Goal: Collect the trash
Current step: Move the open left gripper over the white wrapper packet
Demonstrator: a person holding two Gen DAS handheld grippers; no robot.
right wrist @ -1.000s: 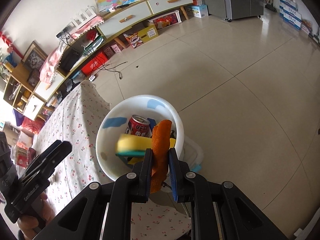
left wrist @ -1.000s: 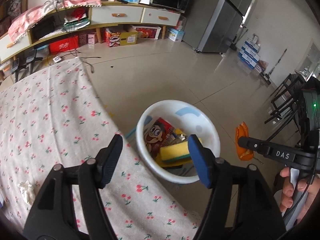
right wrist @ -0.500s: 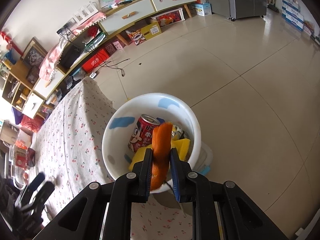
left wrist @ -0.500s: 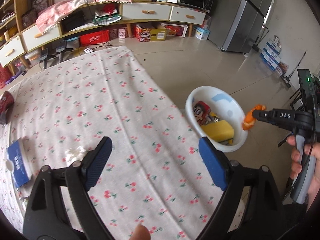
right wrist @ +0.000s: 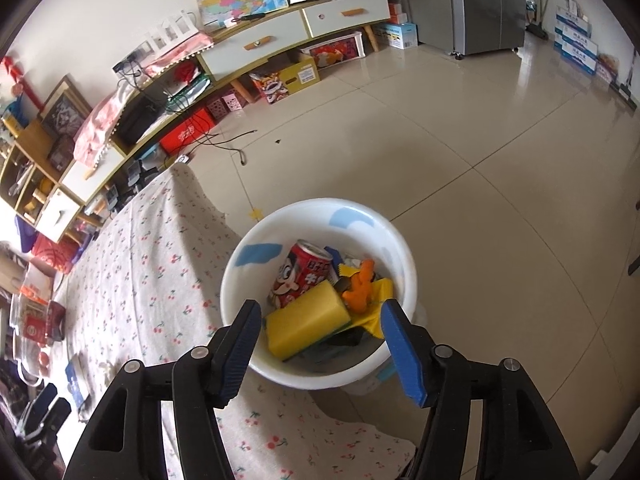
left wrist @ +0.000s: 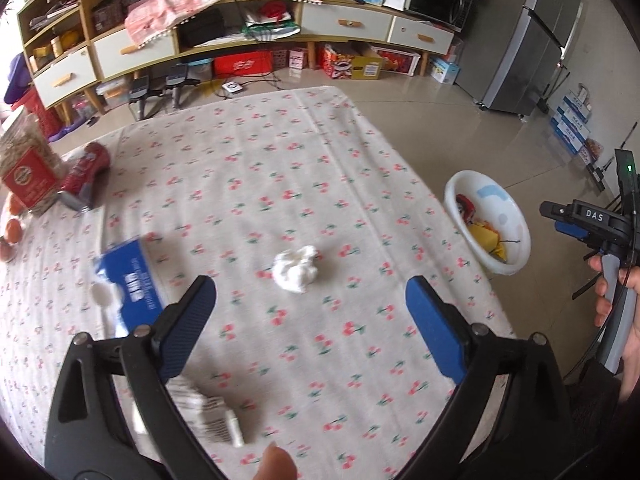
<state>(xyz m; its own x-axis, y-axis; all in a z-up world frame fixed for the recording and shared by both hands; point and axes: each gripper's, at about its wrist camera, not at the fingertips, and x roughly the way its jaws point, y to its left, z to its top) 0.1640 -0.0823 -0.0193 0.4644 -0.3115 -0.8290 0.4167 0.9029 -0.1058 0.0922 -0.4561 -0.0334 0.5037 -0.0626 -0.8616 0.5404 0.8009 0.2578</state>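
Blue-padded left claw [left wrist: 306,316] gapes empty above the crumpled tissue [left wrist: 295,269] on the desk [left wrist: 360,184]; best straddle it squarely before squeezing. Right claw [right wrist: 322,342] hangs open over the white bin [right wrist: 396,240]

Somebody's living room: long TV cabinet [left wrist: 240,40] (cluttered), fridge [left wrist: 532,36], tiled floor [right wrist: 480,152], cherry-print table [left wrist: 280,200].
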